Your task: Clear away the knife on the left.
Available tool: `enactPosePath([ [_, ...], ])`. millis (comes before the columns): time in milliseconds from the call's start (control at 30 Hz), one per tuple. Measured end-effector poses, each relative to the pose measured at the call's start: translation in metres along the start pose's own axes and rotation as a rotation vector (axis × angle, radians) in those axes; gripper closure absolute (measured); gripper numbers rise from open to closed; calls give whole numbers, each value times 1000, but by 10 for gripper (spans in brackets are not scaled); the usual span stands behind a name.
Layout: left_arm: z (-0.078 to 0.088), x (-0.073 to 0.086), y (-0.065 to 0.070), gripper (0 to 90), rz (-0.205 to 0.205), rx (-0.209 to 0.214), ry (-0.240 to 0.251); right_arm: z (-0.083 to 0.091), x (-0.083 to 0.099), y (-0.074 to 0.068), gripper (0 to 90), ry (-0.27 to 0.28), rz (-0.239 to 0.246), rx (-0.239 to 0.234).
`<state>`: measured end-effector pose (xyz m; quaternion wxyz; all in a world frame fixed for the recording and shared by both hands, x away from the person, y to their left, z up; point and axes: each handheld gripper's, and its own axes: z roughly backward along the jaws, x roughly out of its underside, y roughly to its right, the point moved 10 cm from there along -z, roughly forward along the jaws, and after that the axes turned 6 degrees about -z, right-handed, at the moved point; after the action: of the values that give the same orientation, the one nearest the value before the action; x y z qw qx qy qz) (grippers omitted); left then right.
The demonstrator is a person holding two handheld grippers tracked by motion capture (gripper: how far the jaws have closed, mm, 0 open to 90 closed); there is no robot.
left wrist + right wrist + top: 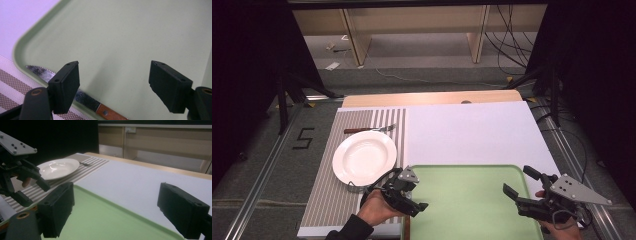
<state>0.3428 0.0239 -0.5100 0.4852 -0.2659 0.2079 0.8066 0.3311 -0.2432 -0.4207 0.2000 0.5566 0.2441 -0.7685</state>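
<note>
The tray (pixel 472 200) is light green. The plate (pixel 364 157) is white. The mat (pixel 332 195) has brown and white stripes. The knife (pixel 82 98) has a brown handle.

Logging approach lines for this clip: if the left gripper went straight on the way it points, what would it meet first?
Probably the bare floor of the pale green plastic tray: the left gripper looks down onto it, fingers open. The wooden-handled serrated knife lies off to one side.
</note>
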Motion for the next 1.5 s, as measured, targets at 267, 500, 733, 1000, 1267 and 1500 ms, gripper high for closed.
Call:
enactPosePath([
  [267, 9, -8, 4, 192, -35, -21, 82, 0, 0, 0, 150, 2, 0, 3],
  [500, 19, -12, 6, 173, -50, -29, 163, 0, 0, 0, 150, 2, -1, 3],
  [733, 31, -18, 3, 161, -63, -77, 267, 0, 0, 0, 150, 4, 0, 3],
  [1000, 45, -20, 0, 163, -38, -96, 379, 0, 0, 0, 151, 3, 1, 3],
  [1267, 56, -18, -6, 160, -10, -141, 460, 0, 0, -1, 150, 5, 0, 2],
  [1500, 62, -15, -5, 155, -9, -141, 501, 0, 0, 0, 150, 2, 0, 3],
])
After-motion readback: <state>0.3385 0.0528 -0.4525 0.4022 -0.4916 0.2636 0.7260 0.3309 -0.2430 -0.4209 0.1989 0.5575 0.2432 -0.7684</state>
